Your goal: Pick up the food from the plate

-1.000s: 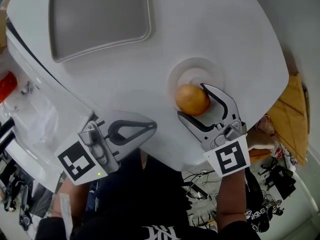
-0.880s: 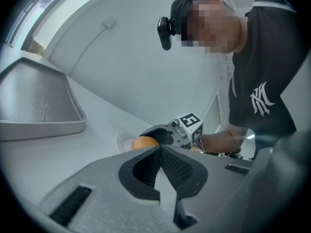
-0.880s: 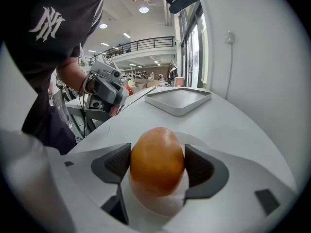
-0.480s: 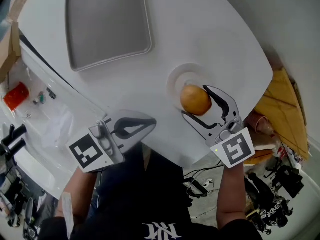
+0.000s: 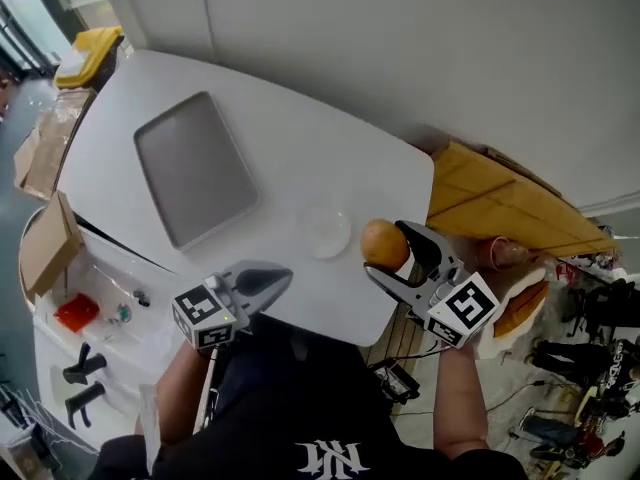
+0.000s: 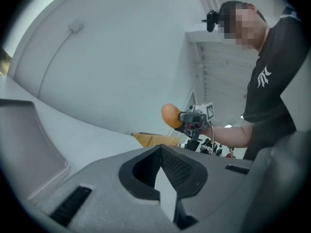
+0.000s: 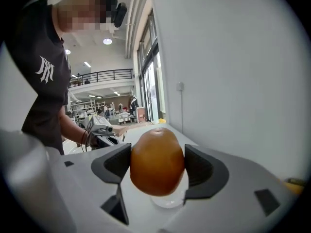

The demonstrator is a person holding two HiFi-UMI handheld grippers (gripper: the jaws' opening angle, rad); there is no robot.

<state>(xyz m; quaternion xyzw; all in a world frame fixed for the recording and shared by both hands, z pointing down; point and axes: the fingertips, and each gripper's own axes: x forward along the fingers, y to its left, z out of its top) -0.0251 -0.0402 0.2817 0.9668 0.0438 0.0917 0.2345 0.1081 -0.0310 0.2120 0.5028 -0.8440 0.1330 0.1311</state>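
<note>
A round orange-brown piece of food (image 5: 383,243) hangs in the air just right of the small white plate (image 5: 326,230), and my right gripper (image 5: 388,252) is shut on it. From the right gripper view the food (image 7: 156,161) fills the gap between both pads, with the plate (image 7: 169,199) showing below it on the white table (image 5: 290,148). My left gripper (image 5: 262,282) hovers at the table's near edge, shut and holding nothing. Its jaws (image 6: 163,181) meet in the left gripper view, where the food (image 6: 170,115) shows far off.
A grey tray (image 5: 194,169) lies on the left half of the table. Flat cardboard (image 5: 500,208) leans by the wall at the right. Open cardboard boxes (image 5: 50,238) and small parts sit on the floor at the left, cables and gear at the right.
The right gripper has lifted the food off the plate and carried it to the right, toward the table's edge. The head view has pulled back. The left gripper stays shut.
</note>
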